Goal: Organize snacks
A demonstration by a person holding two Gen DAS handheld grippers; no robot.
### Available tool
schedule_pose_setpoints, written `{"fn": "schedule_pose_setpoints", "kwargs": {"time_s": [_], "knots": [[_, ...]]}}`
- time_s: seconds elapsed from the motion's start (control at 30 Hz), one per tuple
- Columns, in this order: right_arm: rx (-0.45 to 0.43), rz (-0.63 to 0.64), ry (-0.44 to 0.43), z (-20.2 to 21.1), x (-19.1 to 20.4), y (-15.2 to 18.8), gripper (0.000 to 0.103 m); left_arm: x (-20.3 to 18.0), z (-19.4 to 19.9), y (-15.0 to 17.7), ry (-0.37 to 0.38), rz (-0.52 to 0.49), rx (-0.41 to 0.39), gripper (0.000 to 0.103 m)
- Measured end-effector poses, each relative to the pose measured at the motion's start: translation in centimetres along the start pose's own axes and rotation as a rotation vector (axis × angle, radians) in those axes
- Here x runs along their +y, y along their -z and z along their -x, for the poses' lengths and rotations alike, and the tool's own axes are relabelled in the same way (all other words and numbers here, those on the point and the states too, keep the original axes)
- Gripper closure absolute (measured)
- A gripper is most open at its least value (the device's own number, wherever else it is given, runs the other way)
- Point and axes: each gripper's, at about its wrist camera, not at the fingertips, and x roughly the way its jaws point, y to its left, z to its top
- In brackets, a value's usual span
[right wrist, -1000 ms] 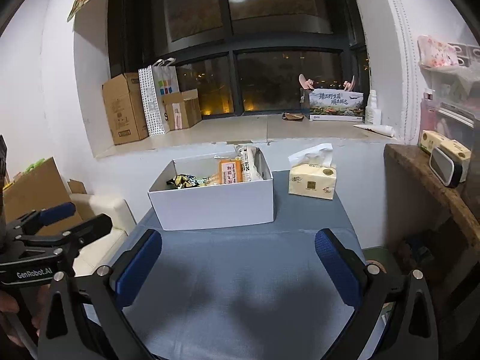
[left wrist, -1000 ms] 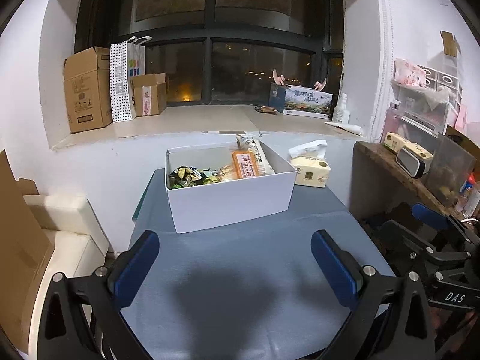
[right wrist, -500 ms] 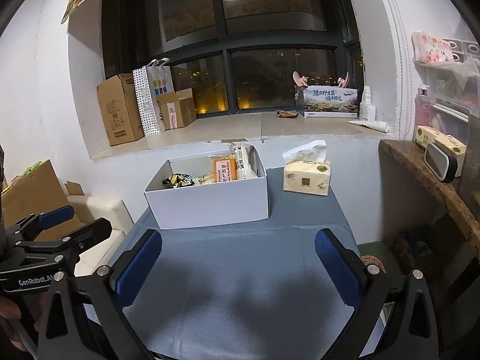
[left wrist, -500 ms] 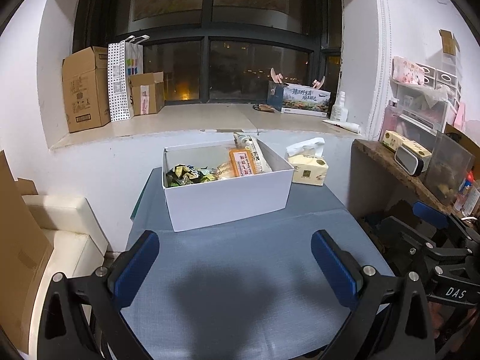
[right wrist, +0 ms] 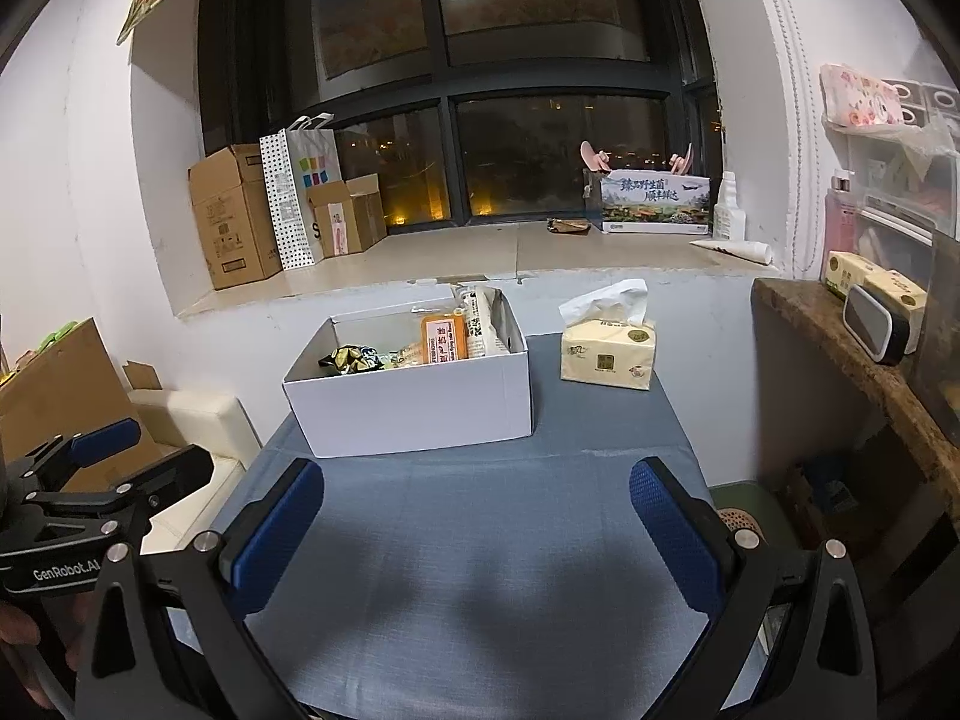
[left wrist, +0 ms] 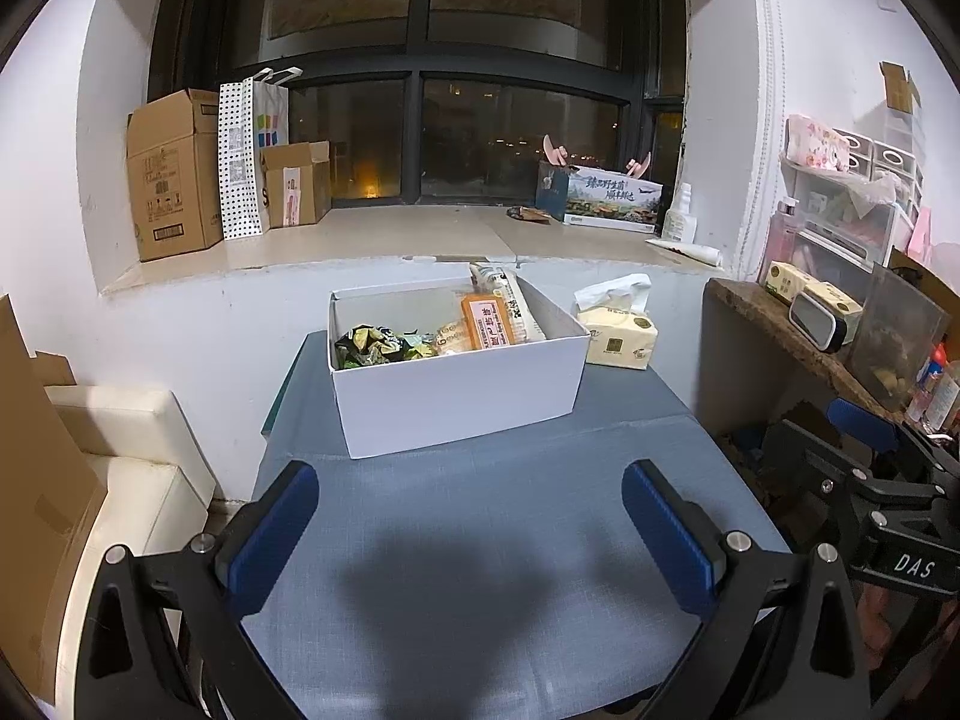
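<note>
A: Left gripper: spread wide, nothing between the blue pads, hanging over bare table. Right gripper: likewise spread, likewise empty.

B: Beyond the fingers?

A: White box at the far end of the table, open-topped, well apart from both grippers. Inside: crinkled dark-and-yellow wrappers at the left, orange packet leaning upright right of centre, tall white packet behind it against the right wall. Tissue pack just beside the box on its right, not touching as far as visible.

B: Handling?

A: Probably all light. Wrappers soft, crackly, apt to slip or crush; best pinched gently at a bunched edge. Orange packet flatter, seemingly stiffer; better taken across its top edge, protruding near the rim. White packet likely similar, pinched at the exposed top. Box itself thin card, probably easy to shove; worth steadying at a wall with the other gripper.

B: Risk?

A: Nudging the box, or squeezing contents too hard.
</note>
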Motion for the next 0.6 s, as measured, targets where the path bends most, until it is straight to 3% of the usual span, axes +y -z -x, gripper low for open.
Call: {"fn": "schedule_pose_setpoints", "kwargs": {"time_s": [0.6], "knots": [[0.000,0.008,0.014,0.33,0.27,0.15,0.000,-0.02,0.22,0.20,0.000,0.002,0.007,0.000]]}}
